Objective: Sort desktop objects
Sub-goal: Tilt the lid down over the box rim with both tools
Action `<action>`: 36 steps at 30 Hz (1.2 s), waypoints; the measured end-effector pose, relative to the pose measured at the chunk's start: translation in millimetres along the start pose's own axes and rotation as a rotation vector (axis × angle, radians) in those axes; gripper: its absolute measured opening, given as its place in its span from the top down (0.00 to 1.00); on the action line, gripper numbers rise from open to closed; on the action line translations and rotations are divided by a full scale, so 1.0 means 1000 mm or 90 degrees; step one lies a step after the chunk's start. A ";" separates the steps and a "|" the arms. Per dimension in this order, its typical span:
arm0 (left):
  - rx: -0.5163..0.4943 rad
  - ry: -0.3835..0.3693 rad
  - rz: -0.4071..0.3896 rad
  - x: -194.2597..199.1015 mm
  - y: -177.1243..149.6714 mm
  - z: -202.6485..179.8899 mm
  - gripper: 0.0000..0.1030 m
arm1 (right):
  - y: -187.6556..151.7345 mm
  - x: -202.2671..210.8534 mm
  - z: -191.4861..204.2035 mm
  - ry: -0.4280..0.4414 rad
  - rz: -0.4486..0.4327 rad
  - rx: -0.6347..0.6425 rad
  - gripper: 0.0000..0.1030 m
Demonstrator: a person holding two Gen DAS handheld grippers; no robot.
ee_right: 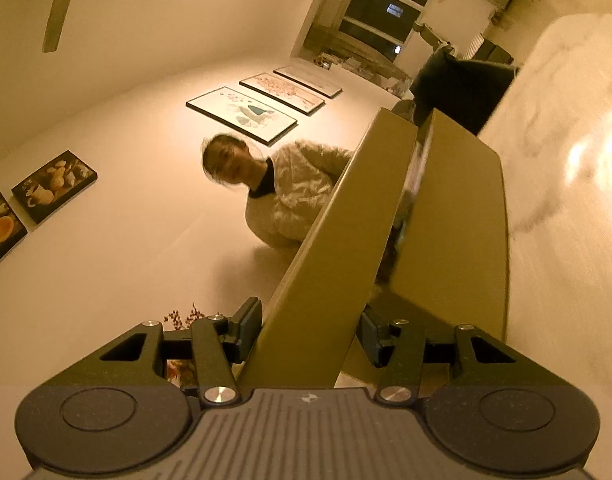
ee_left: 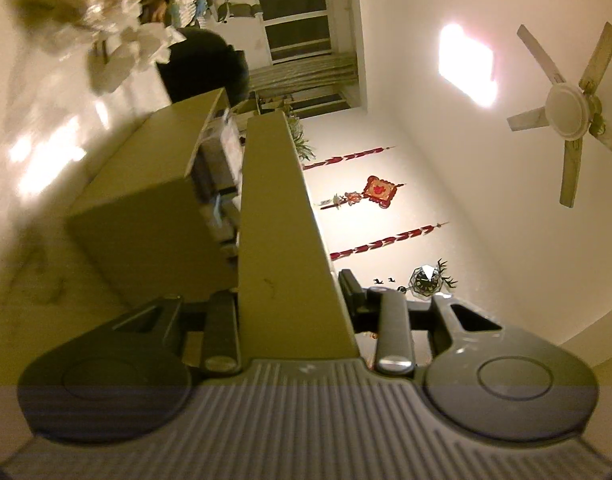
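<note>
A tan open box (ee_left: pixel 274 200) fills the middle of both wrist views, and both views are tilted sideways. My left gripper (ee_left: pixel 290 312) is shut on one upright wall of the box, with a finger (ee_left: pixel 222 328) on each face. The opposite wall (ee_left: pixel 146 200) stands further left. Several blurred items (ee_left: pixel 222 184) lie between the walls. My right gripper (ee_right: pixel 309 332) is shut on another wall of the box (ee_right: pixel 345 220), its fingers (ee_right: pixel 248 328) pressed on both sides. Blurred contents (ee_right: pixel 413 184) show in the gap beside the far wall (ee_right: pixel 465 220).
A pale marble tabletop (ee_left: pixel 46 120) (ee_right: pixel 565 140) lies under the box. A dark chair (ee_left: pixel 202 64) (ee_right: pixel 457 84) stands behind it. A person in a white top (ee_right: pixel 282 196) is close to the box, blurred in the left wrist view (ee_left: pixel 118 8). A ceiling fan (ee_left: pixel 565 112) hangs overhead.
</note>
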State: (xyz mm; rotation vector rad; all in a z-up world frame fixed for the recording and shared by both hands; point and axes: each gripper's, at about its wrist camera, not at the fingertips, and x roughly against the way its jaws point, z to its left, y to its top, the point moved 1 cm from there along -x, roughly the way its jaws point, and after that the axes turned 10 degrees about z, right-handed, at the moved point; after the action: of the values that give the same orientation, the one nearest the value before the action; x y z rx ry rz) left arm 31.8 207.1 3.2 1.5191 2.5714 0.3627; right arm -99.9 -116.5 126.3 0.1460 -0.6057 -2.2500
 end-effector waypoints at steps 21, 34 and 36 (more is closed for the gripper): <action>0.000 0.014 0.002 -0.049 0.073 0.003 0.69 | 0.086 -0.061 -0.012 -0.017 -0.022 0.007 0.47; -0.006 0.036 0.012 -0.052 0.081 0.011 0.67 | 0.098 -0.075 -0.035 -0.023 -0.018 -0.009 0.47; -0.005 0.045 0.015 -0.052 0.081 0.015 0.67 | 0.096 -0.077 -0.039 -0.025 -0.016 -0.013 0.47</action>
State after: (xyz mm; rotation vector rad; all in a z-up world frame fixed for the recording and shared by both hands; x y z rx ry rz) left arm 128.8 201.6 10.7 1.5617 2.6037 0.4365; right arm 27.8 -131.0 130.5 0.0991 -0.6052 -2.2869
